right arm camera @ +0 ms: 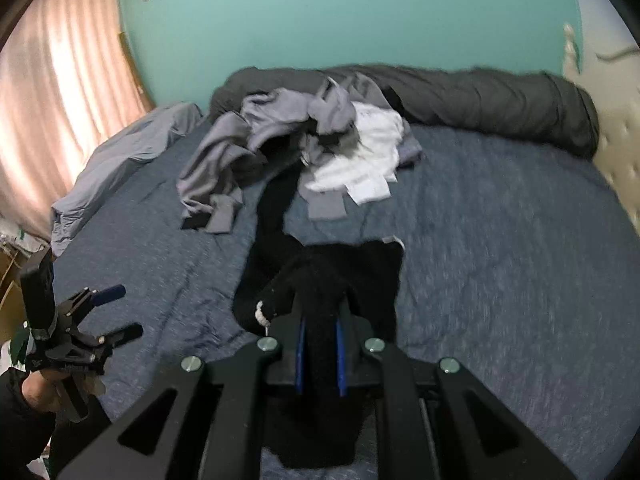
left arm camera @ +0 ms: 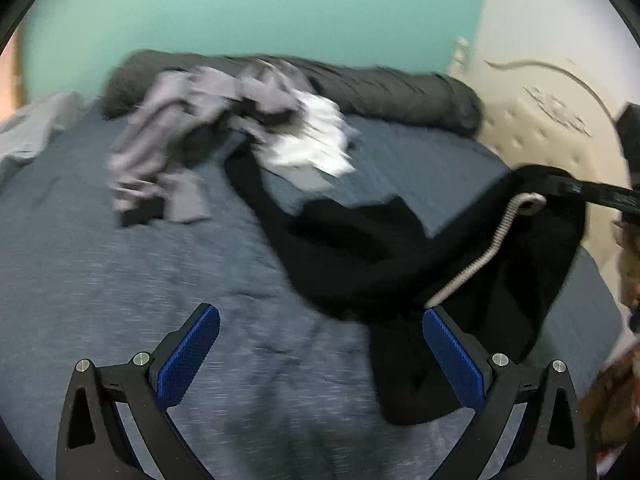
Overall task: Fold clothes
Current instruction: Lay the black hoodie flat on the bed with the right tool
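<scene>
Bedding fills most of the scene: a wide bed covered in a heathered navy-blue sheet (right arm camera: 500, 240), set against a teal wall (right arm camera: 340, 12). Along the far edge of the bed lies a long rolled dark grey duvet (right arm camera: 500, 96), and a pale grey-blue pillow (right arm camera: 116, 164) sits at the left beside a pink curtain (right arm camera: 60, 92). In front of the duvet is a loose heap of grey and white clothes (right arm camera: 304, 140), unfolded. Nearer, a black garment with a white ribbed drawstring cord (left arm camera: 360, 256) stretches from that heap across the sheet, one end raised off the bed. That raised end is pinched between the blue pads of the right gripper (right arm camera: 320, 354), whose fingers are closed tight on the black fabric. The left gripper (left arm camera: 320, 354) hovers above the sheet with its blue-padded fingers (left arm camera: 188, 360) spread wide and nothing between them, the black garment just beside its right finger. A hand grasps its handle at the lower left of the right camera's view
</scene>
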Demonstrator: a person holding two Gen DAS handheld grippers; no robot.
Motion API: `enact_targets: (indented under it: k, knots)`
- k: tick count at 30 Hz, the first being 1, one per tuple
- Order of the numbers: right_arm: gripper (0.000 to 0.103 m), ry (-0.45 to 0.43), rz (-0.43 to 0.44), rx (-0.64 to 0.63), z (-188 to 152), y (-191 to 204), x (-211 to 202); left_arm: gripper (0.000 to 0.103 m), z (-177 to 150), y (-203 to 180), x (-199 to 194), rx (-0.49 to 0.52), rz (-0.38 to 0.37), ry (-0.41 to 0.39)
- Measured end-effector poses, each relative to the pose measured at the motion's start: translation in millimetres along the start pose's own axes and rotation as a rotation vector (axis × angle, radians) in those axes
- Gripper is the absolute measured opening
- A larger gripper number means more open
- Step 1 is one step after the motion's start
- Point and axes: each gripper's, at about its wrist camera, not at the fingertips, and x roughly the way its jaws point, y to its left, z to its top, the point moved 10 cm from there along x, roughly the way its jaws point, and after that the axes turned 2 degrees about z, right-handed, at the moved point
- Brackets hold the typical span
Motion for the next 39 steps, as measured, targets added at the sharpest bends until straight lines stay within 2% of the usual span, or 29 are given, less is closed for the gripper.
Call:
enact_targets:
  k: [4, 7, 15, 35, 39]
  knots:
    - [0.012, 0.022, -0.007, 0.043, -21.0, -25.8, 13.4, 0.103, -6.8, -25.7, 32.0, 0.039, -0.038, 0.031]
    - [0.012, 0.031, -0.003, 0.075, -34.2, -40.1, 19.8, 0.103, -10.6, -40.6, 54.4, 0.029, -0.048, 0.062]
    - [0.013, 0.04, 0.023, 0.096, -49.9, -47.7, 32.1, 0.103, -13.4, -54.6, 92.5, 0.085, 0.028, 0.07]
    - [0.015, 0.04, 0.031, 0.107, -60.7, -56.9, 44.3, 0.103, -21.7, -71.0, 137.0, 0.053, -0.001, 0.126]
    - [0.015, 0.038, 0.034, 0.104, -61.5, -56.9, 46.4, 0.103, -20.8, -68.2, 143.6, 0.064, 0.048, 0.125]
